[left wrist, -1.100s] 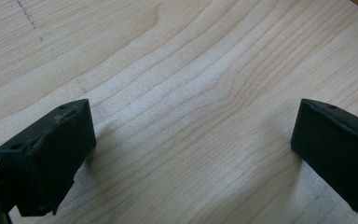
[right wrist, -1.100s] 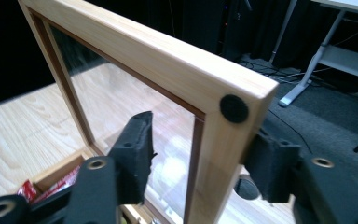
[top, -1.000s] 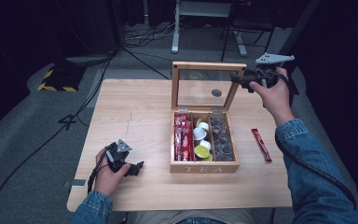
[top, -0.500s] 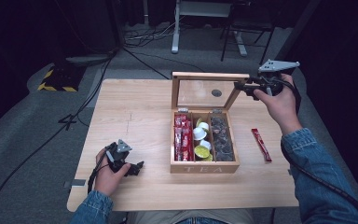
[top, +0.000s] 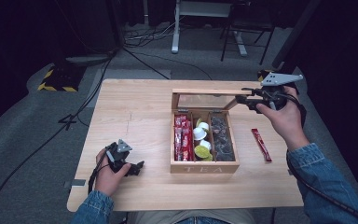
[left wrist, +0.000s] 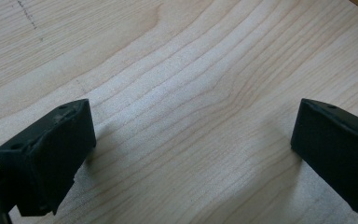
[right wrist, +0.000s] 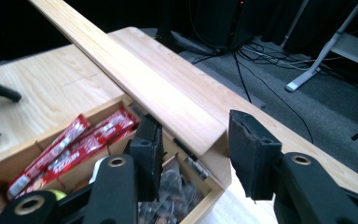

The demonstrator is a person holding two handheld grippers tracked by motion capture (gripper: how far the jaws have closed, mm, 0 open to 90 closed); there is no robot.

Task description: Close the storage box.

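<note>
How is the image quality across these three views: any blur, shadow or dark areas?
High view: the table is evenly lit, the surroundings nearly black, the picture slightly soft. Left gripper view: sharp wood grain, with soft shadows beside the left claw. Right gripper view: the tea box lid is bright and clear, the near right claw slightly soft, the background dim.

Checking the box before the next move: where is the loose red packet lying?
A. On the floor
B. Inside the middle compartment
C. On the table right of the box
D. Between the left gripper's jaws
C: the red packet lies flat on the table, right of the box.
</note>
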